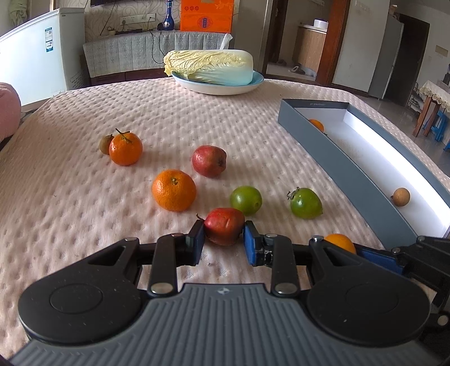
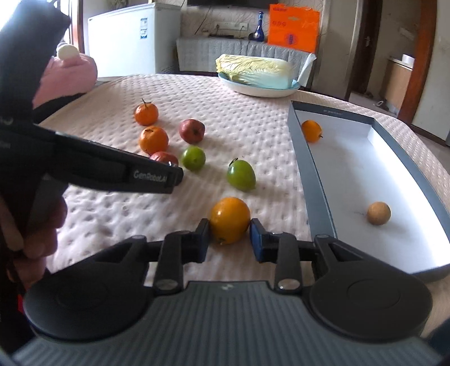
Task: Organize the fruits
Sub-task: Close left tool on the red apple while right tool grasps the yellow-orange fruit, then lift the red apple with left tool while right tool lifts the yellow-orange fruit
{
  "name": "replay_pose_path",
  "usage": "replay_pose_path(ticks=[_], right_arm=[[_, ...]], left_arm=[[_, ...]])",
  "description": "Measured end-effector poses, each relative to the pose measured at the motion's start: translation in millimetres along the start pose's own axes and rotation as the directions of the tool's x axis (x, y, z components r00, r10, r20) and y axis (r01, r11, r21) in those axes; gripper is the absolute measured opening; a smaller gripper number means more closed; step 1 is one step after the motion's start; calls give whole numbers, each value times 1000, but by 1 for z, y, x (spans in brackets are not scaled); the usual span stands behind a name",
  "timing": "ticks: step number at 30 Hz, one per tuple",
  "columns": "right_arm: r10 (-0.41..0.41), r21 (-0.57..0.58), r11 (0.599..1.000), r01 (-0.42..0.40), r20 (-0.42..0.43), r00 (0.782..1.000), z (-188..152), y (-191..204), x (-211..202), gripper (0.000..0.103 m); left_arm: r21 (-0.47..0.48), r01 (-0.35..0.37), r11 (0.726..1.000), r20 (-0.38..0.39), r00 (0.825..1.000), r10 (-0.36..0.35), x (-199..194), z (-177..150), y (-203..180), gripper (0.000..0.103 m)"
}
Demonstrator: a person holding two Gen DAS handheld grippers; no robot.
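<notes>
Left fingers (image 1: 223,242) grip a red fruit (image 1: 224,226), right fingers (image 2: 229,238) an orange fruit (image 2: 229,219), green fruits (image 1: 246,200) beyond.

Cabbage (image 1: 209,67) on plate (image 1: 219,87), white fridge (image 1: 36,53) behind, orange box (image 1: 206,15).

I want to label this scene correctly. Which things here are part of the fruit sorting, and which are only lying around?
Part of the job:
- red fruit in left gripper
- yellow-orange fruit in right gripper
- two tangerines
- green fruits
- grey box

Lying about:
- cabbage on plate
- pink cushion
</notes>
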State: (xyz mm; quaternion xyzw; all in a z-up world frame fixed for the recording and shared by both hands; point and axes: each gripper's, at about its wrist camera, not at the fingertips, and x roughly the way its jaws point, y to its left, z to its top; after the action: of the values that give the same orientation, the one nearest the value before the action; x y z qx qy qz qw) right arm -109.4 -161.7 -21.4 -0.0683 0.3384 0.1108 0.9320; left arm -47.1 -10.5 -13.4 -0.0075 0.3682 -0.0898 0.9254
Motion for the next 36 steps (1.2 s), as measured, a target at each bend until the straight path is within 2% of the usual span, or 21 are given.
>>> replay_pose_path(ticks=[5,9,11,15,19,36], right_arm=[[68,-47,996,-71,-50,996,6,0,-11,33],[59,-117,991,-59,-7,998,9,0,-28,33],[52,-91,995,-49,30,998,6,-4,-33,33],[68,59,996,-71,52,996,-1,-15,-36,33],[68,5,998,-68,99,993,1,-10,-45,33],[76,46,995,-84,143,987,4,-26,-56,33]], left_arm=[[0,-2,1000,1,1000,2,0,0,-1,35],[-1,-8,1000,-1,1000,8,0,2,-1,34],[-4,-14,1000,3,1000,14,-1,3,-1,34],[-11,-16,1000,20,1000,17,-4,6,-5,34],[0,-16,1000,37,999,16,-7,10,-13,34],[8,8,1000,75,997,-8,-11,27,-37,34]])
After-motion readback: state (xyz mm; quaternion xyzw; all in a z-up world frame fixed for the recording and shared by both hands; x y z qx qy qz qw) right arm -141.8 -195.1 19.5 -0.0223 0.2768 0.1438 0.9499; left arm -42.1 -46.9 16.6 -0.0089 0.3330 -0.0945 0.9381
